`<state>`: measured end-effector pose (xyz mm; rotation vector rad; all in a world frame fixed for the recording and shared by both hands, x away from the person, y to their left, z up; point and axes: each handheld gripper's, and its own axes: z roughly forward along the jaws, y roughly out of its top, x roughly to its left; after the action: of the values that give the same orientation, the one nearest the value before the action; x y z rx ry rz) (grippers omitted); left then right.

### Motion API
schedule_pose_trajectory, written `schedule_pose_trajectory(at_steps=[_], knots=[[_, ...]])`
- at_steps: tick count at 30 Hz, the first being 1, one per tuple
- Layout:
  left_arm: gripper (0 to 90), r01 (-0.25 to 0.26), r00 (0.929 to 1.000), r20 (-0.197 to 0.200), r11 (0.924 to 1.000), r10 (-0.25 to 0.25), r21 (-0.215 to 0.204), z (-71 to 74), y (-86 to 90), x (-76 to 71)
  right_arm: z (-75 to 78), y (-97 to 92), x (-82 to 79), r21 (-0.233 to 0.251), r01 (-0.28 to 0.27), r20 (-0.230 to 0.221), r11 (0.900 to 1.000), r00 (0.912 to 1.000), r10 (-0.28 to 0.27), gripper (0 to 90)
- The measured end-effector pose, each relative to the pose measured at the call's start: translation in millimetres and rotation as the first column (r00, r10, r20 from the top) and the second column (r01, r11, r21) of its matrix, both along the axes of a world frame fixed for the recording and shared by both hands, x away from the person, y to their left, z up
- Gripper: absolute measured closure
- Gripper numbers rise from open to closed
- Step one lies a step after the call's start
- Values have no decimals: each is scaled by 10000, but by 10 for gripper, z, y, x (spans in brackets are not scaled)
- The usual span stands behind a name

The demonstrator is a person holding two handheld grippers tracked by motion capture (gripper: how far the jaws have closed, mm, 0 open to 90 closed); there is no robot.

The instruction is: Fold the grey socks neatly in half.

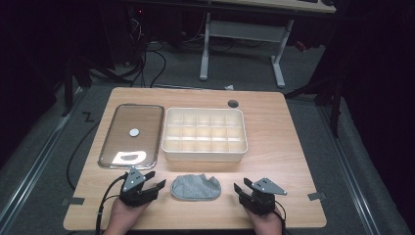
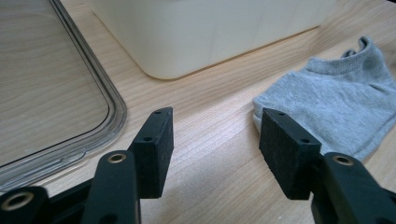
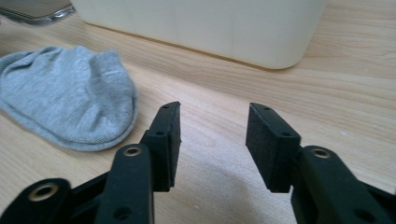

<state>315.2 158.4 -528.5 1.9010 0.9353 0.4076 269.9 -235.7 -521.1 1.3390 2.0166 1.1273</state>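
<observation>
Behind the grey sock (image 1: 195, 187), an empty white compartment box (image 1: 204, 152)

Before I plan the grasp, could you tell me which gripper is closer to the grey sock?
The left gripper: its right jaw nearly reaches the grey fabric sock, while the right gripper stands further away.

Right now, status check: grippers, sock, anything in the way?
Left gripper and right gripper open, empty, flanking the grey sock. Sock flat on table, untouched. Divided bin and clear lid behind it; path clear.

Bare table (image 1: 274, 166) lies between the sock (image 1: 195, 187) and the divided box (image 1: 204, 133), open for passing.
</observation>
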Motion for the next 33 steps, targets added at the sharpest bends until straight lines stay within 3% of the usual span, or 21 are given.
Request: schedule_pose_trajectory(at_steps=[9, 13, 16, 20, 25, 33], knots=[[450, 229, 9995, 237, 9994, -222, -256, 28, -11, -52, 1, 31, -42, 65, -270, -54, 9996, 9996, 270, 548], [450, 289, 9993, 253, 9995, -285, -149, 20, -21, -60, 3, 30, -49, 80, -329, -39, 9994, 9994, 329, 551], [444, 309, 9992, 261, 9994, -305, -171, 19, -30, -66, -9, 16, -39, 314, -288, -268, 9991, 9992, 296, 551], [434, 470, 9985, 276, 9987, -465, -192, 26, -50, -89, 2, 22, -48, 445, -239, -221, 9987, 9994, 249, 550], [422, 631, 9969, 447, 9978, -640, 194, 22, -142, -122, 23, 76, -50, 499, -416, -131, 9979, 9990, 423, 538], [458, 1319, 9910, 182, 9904, -1327, 413, 32, -272, -167, 18, 271, -28, 514, -874, -383, 9948, 9953, 894, 539]])
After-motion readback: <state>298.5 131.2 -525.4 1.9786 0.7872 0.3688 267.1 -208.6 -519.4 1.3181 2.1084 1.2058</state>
